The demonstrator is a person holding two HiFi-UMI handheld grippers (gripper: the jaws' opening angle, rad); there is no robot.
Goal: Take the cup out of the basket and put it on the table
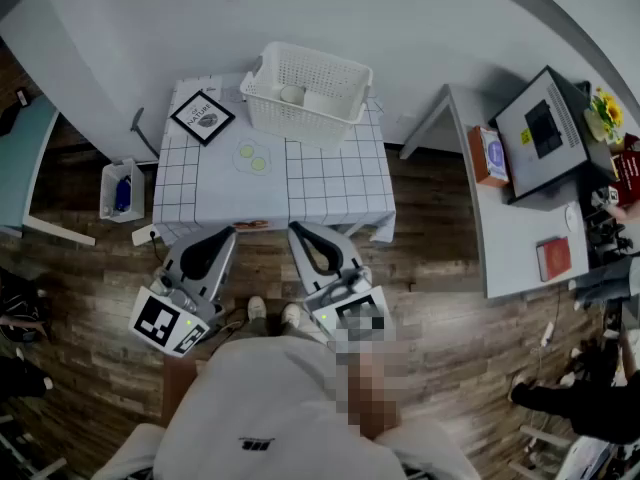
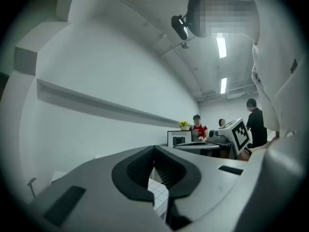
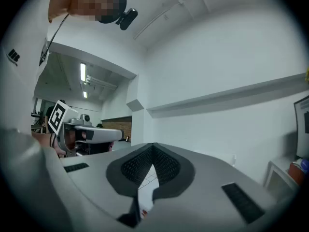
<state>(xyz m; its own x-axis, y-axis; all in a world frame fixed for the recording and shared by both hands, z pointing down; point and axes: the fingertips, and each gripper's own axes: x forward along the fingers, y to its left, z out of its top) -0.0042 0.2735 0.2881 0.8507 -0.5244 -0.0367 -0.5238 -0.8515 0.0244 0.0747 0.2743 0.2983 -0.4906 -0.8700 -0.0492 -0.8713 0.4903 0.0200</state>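
At the table's [image 1: 330, 183] near edge, your left gripper [image 1: 227, 231] and right gripper [image 1: 296, 228] hang closed and empty — basket [image 1: 300, 120] far.

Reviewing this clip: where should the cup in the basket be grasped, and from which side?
Take the cup by its rim, coming from straight above. It appears to sit mouth-up, and the tall walls of the basket would likely block a sideways approach.
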